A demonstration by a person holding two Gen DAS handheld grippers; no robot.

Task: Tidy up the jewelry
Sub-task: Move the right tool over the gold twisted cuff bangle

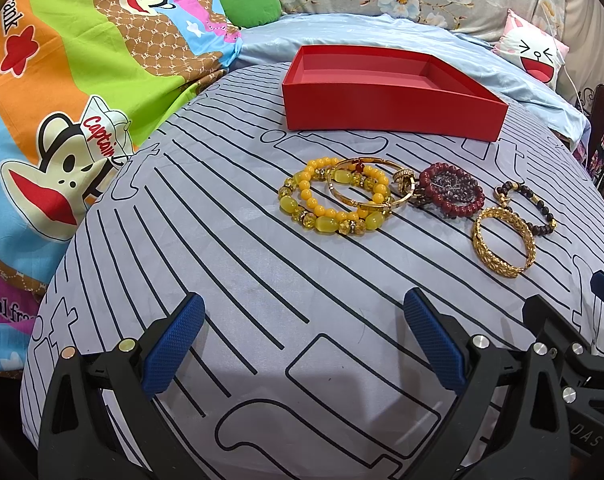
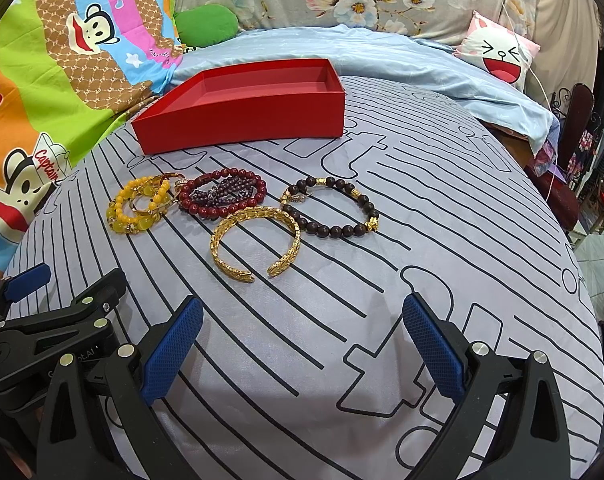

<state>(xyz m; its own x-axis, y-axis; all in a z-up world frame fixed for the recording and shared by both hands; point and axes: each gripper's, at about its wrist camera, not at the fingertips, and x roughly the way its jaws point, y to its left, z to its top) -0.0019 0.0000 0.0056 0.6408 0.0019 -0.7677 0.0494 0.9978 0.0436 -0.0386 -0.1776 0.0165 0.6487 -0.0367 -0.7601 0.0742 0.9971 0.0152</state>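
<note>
1. Two grippers hover low over the striped sheet [image 2: 442, 216], side by side and both spread wide with nothing between the fingers: the left gripper [image 1: 304, 344] faces the yellow pile, the right gripper [image 2: 302, 344] faces the gold cuff

2. Largest of the task's things, the red box [image 1: 390, 110] sits open and empty at the far side of the sheet, just beyond the jewelry; its long axis runs left to right across both views, so anything carried forward should drop in over the near wall

3. Next in size, the yellow bead bracelets [image 1: 326, 204] lie in a heap with a thin gold bangle [image 1: 372, 190] resting across them; I judge the bangle should go first, pinched on its rim, so the beads are not dragged along

4. Beside them the red bead bracelet [image 2: 223, 196] lies flat, with a darker purple strand coiled inside it and touching the yellow heap

5. The gold cuff [image 2: 255, 240] lies flat nearest the right gripper, its open gap pointing toward the camera and its closed back toward the box; a grip across one side arm looks safest, with the fingers closing across the band, not along it

6. The dark bead bracelet [image 2: 334, 210] lies right of the cuff, touching it at its left, long axis left to right

7. Smallest, a ring [image 1: 404, 180] sits between the bangle and the red beads; its detail is hard to tell
</note>
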